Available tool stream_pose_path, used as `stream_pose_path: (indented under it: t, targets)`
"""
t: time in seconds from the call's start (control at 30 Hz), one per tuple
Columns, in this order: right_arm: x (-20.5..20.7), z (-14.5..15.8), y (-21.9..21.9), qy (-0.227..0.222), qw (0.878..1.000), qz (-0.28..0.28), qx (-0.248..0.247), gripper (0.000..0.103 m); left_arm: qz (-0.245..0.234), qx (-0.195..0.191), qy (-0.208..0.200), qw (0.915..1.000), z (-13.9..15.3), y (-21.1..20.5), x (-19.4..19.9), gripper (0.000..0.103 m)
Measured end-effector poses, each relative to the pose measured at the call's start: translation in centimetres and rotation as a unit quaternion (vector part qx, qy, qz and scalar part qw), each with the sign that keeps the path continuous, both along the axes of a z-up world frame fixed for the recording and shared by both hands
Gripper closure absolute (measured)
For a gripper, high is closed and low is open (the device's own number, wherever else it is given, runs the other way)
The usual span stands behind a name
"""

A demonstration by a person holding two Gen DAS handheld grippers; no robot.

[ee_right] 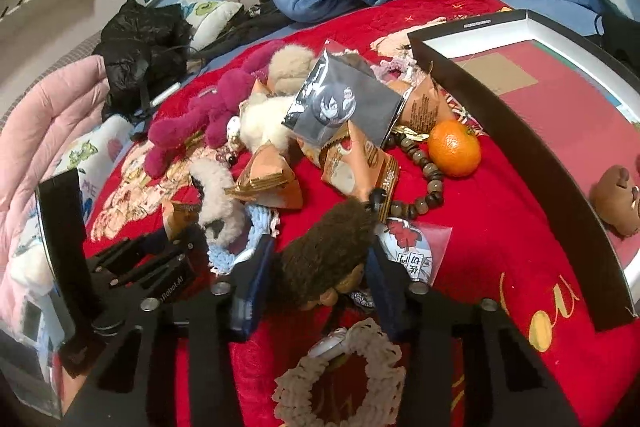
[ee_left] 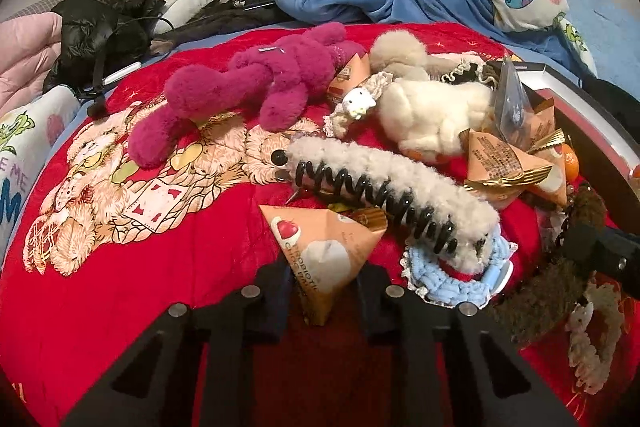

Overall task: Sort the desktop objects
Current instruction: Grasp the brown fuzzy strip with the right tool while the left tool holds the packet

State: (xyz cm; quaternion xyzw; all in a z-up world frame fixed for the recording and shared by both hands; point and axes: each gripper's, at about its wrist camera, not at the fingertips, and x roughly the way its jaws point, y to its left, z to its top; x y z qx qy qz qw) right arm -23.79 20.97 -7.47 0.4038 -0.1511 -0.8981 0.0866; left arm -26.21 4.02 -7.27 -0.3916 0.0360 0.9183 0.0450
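My left gripper (ee_left: 320, 291) sat w/ jaws apart around an orange triangular snack packet (ee_left: 324, 251) on the red blanket (ee_left: 160, 267); can't tell if gripped. Right gripper (ee_right: 320, 267) jaws apart around a brown fuzzy hair clip (ee_right: 324, 251). Box (ee_right: 500, 131) at right held a brown plush (ee_right: 614, 199).

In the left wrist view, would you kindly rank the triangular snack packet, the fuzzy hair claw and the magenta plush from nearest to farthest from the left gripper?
1. Triangular snack packet, between the left gripper fingers.
2. Fuzzy hair claw, just beyond, slightly right.
3. Magenta plush, farther back, left of centre.
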Motion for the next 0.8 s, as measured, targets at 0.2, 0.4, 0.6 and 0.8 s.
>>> stream_pose_path:
  t: [0.2, 0.4, 0.6, 0.8]
  targets:
    - [0.3, 0.8, 0.2, 0.014, 1.000, 0.006, -0.010, 0.070, 0.000, 0.014, 0.003, 0.9999, 0.3, -0.4, 0.7, 0.078]
    - [0.8, 1.6, 0.0, 0.030, 0.999, 0.014, -0.014, 0.073, -0.002, 0.019, 0.014, 0.9997, 0.8, -0.5, 1.6, 0.078]
    - [1.8, 3.0, -0.5, 0.060, 0.998, 0.028, -0.013, 0.076, -0.002, 0.025, 0.024, 0.9994, 1.6, -0.7, 2.6, 0.078]
    - [2.9, 4.3, -0.3, 0.087, 0.996, 0.029, -0.015, 0.078, -0.005, 0.029, 0.032, 0.9990, 2.3, -0.8, 3.7, 0.078]
